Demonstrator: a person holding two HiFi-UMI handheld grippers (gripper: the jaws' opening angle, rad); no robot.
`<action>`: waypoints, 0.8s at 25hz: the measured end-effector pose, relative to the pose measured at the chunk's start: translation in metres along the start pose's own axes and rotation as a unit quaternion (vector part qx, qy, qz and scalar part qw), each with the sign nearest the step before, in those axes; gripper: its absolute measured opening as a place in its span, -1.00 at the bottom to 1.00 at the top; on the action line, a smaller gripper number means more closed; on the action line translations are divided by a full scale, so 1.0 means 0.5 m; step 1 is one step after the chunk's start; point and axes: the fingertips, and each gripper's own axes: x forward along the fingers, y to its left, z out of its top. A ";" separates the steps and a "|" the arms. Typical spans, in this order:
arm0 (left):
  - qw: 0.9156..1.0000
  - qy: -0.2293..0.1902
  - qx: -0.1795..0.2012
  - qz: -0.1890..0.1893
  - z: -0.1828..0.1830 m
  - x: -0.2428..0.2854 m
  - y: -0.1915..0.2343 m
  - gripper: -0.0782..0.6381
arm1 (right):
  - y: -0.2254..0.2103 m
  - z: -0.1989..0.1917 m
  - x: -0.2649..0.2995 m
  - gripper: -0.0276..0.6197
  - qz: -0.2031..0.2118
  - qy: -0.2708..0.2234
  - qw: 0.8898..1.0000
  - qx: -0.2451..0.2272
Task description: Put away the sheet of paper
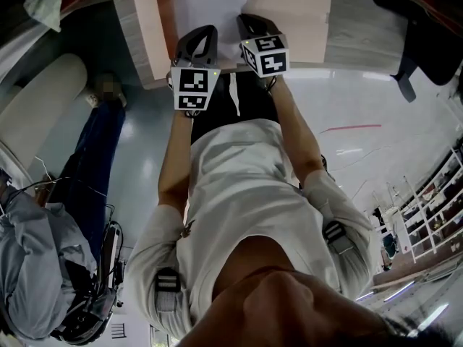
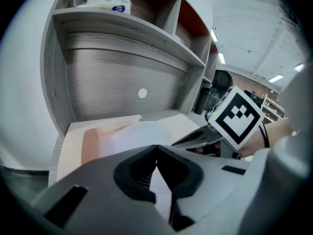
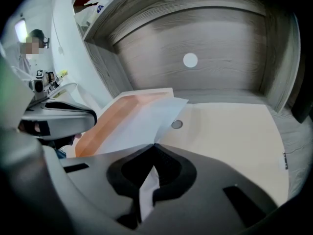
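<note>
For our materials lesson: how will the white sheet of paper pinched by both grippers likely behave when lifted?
Probably floppy: the sheet of paper looks bent, not flat, at the right gripper. Likely light: two small edge pinches, with the left gripper, seem to carry it. So thin, it may crease.

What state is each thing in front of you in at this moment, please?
Flat peach folder, lying open on the grey wooden desk.
White sheet of paper, pinched at its near edge by both claws, far end over the folder.
Left claw, shut on the sheet.
Right claw, shut on the sheet.
</note>
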 end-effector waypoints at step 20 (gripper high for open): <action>1.000 0.001 -0.012 0.010 -0.022 -0.014 0.026 -0.73 | 0.039 0.013 0.057 -0.85 0.010 0.010 1.000 -0.010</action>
